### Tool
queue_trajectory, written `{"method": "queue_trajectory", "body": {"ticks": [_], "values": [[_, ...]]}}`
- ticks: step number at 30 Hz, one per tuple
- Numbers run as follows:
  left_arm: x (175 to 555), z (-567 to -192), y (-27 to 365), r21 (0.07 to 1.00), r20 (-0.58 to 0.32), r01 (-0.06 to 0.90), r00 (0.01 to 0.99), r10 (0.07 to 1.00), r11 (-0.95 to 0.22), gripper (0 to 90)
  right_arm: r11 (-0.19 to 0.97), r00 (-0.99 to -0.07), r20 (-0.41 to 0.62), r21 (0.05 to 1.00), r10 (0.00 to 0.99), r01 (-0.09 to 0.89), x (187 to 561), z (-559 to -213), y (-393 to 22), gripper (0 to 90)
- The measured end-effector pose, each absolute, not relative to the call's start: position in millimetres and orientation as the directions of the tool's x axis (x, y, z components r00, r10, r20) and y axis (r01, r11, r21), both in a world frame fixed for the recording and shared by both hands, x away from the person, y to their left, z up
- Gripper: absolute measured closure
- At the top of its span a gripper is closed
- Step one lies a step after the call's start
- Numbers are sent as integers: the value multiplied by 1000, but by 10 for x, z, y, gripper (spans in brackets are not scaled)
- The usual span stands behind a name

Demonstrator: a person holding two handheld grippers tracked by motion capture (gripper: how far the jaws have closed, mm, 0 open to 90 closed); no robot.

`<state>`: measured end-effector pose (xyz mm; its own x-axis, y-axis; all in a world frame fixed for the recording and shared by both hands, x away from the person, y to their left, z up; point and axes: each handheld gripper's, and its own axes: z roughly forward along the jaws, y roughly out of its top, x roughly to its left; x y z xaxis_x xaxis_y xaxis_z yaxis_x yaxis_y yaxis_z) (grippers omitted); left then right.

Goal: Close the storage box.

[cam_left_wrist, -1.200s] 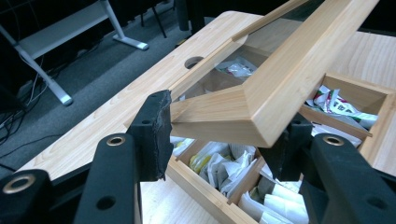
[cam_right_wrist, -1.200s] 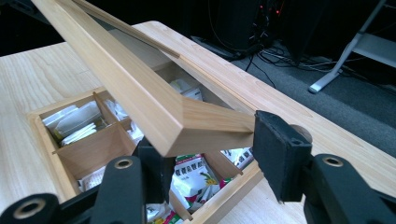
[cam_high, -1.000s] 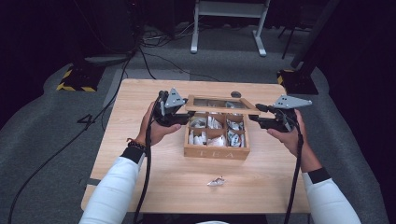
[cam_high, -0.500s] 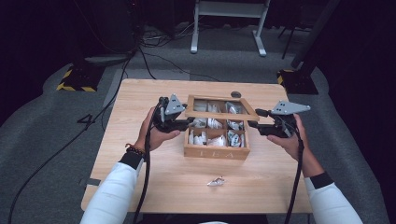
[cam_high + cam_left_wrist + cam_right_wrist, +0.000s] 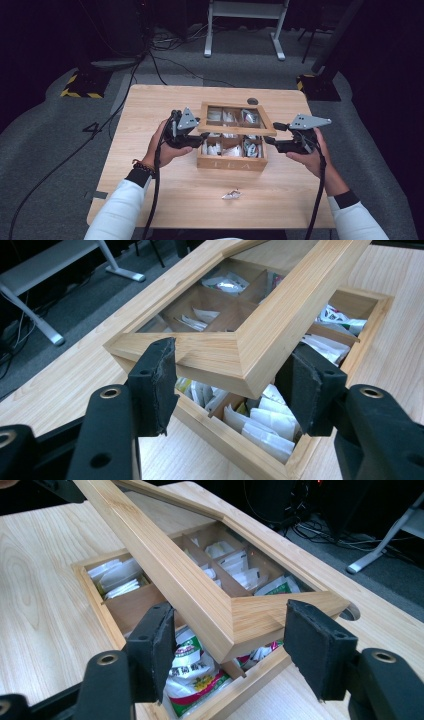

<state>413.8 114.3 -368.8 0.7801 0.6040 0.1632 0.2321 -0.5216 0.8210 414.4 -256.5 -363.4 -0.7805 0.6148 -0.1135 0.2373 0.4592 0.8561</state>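
the glass-paned wooden lid (image 5: 236, 120) is tilted half-raised over the compartmented wooden tea box (image 5: 232, 154) mid-counter. its long axis runs left-right between the left tool (image 5: 199, 141) and right tool (image 5: 269, 140); both have just been opening, each straddling a front corner unclenched.

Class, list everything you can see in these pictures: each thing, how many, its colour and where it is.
table: one, light wood, centre
box: one, wooden, mid-table
lid: one, wood-framed, raised over box
packets: many, mostly white, in box
loose packet: one, pale, table front
stand: one, white, floor behind
striped pads: two, yellow-black, floor by far corners
cables: several, black, floor
left gripper: one, black, lid corner between fingers, which have just been opening
right gripper: one, black, other lid corner between fingers, also just opening
hands: two, holding grippers
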Motion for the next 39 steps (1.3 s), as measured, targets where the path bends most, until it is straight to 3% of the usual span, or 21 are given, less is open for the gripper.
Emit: {"method": "queue_trajectory", "body": {"ticks": [11, 14, 39], "values": [[4087, -3775, 1148, 805, 151, 244, 797, 585, -540, 390, 471, -792, -92, 843, 604, 261, 4096, -3728, -2565, 351], [4051, -3839, 1120, 776, 186, 231, 805, 563, -587, 378, 434, -798, -57, 861, 600, 265, 4081, -3729, -2589, 398], [4014, -4164, 1109, 714, 168, 271, 829, 533, -646, 326, 465, -817, -21, 830, 576, 307, 4053, -4065, -2560, 384]]}}
